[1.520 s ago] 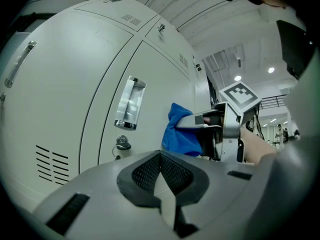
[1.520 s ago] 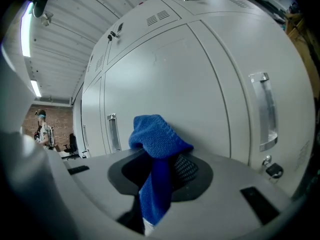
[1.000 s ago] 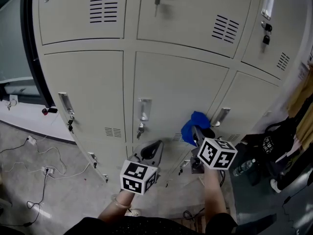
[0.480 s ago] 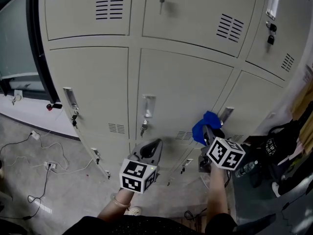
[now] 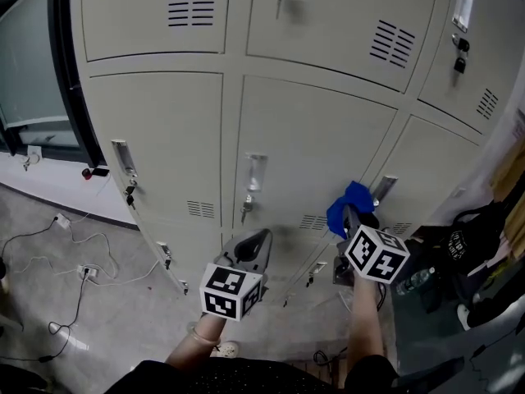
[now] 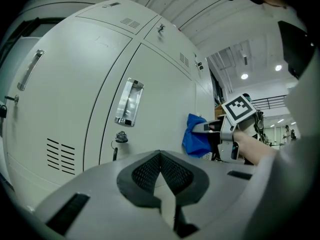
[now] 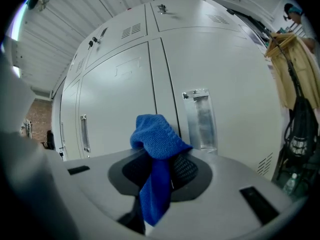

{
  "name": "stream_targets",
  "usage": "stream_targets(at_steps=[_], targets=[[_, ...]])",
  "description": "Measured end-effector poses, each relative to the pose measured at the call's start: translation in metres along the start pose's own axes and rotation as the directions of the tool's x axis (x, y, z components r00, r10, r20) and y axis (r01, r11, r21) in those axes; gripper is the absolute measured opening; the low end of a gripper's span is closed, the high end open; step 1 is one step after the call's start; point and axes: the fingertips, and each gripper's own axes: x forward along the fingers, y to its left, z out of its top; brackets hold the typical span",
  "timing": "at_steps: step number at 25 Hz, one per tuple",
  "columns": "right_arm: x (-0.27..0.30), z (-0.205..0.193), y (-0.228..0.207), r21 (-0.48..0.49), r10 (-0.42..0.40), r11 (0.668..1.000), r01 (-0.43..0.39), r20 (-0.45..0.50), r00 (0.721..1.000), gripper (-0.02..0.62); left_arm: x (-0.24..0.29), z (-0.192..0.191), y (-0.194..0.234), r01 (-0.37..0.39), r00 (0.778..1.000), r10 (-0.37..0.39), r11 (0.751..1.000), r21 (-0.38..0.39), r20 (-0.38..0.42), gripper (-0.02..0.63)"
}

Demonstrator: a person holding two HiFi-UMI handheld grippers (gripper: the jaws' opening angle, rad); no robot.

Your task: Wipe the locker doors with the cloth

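Pale grey locker doors (image 5: 303, 138) fill the head view. My right gripper (image 5: 351, 213) is shut on a blue cloth (image 5: 348, 205), holding it close to the lower middle door beside the right-hand chrome handle (image 5: 382, 189). In the right gripper view the cloth (image 7: 157, 159) hangs from the shut jaws in front of a door handle (image 7: 200, 118). My left gripper (image 5: 256, 243) is shut with nothing in it, low before the middle door under its handle (image 5: 254, 171). From the left gripper view I see the cloth (image 6: 196, 140) and the right gripper (image 6: 220, 129) off to the right.
Cables and a socket (image 5: 82, 271) lie on the floor at the left. A dark window frame (image 5: 70, 64) borders the lockers on the left. Black bags (image 5: 467, 245) and a bottle (image 5: 412, 281) sit on a surface at the right. Keys hang in several locks (image 5: 245, 210).
The lockers sit slightly lower and further right in the head view than a second ago. The right gripper with the cloth has shifted a little to the right along the door. The left gripper has barely moved.
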Motion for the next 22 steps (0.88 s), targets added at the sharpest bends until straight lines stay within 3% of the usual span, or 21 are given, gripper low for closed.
stream_targets(at_steps=[3,14,22], targets=[[0.001,-0.008,0.022,-0.055,0.019,0.998,-0.019,-0.007,1.0,0.095,-0.004,-0.002,0.004,-0.011,1.0,0.011,1.0,-0.006,-0.003,0.006],[0.019,-0.05,0.154,-0.046,0.292,0.954,-0.297,-0.089,0.952,0.095,-0.033,0.004,0.036,-0.107,0.994,0.107,0.994,0.001,0.017,0.006],[0.034,-0.062,0.187,-0.054,0.325,0.942,-0.333,-0.12,0.938,0.095,-0.051,0.005,0.06,-0.154,0.988,0.155,0.988,-0.007,0.022,0.006]])
